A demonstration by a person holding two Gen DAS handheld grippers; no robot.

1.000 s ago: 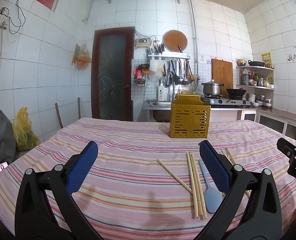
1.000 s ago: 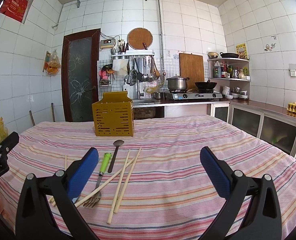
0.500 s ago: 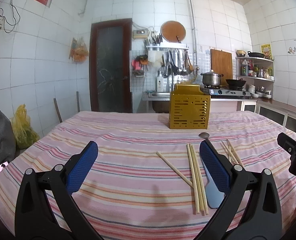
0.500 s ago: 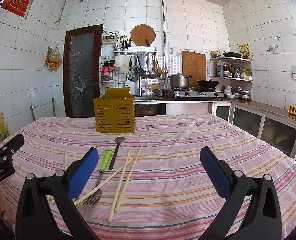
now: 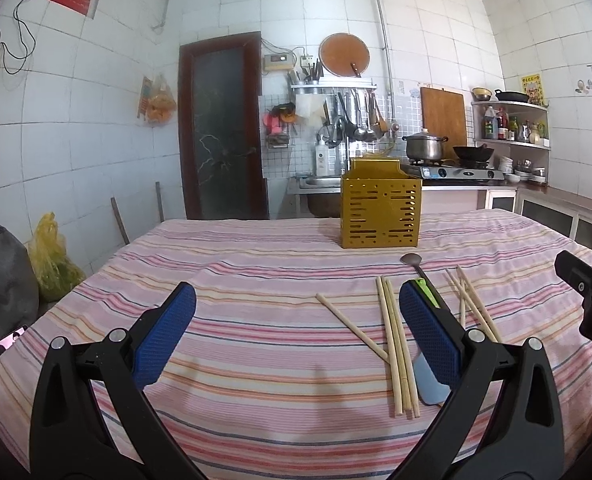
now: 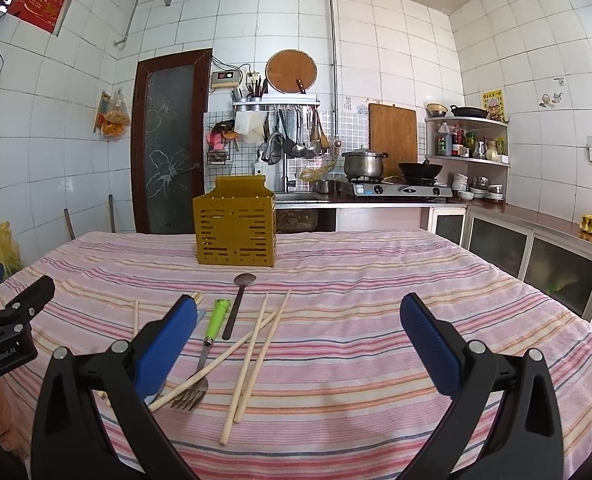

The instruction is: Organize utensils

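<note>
Utensils lie loose on the striped cloth (image 6: 376, 320) ahead of us: crossed chopsticks (image 6: 252, 348), a fork (image 6: 204, 360) with a green handle, and a dark spoon (image 6: 236, 304) whose bowl points toward the yellow holder (image 6: 235, 222). The holder stands upright at the far middle of the table, well apart from the pile and, as far as we can see over its rim, with nothing sticking out. More chopsticks (image 5: 396, 344) and a pale blue spatula (image 5: 430, 380) lie to the left of these, as the left camera shows. Our right gripper (image 6: 296, 344) hangs above the cloth with its jaws spread wide and nothing between them; our left gripper (image 5: 296, 332) is likewise wide apart and empty. We judge the sorting not yet begun, so the step in hand is a first pick. To do it well we should choose a piece that lies clear of the rest, perhaps the spoon, come down square across its handle so both pads meet it, and close near the middle so it does not swing. The crossed chopsticks would likely drag each other, so we would take the top one first.
</note>
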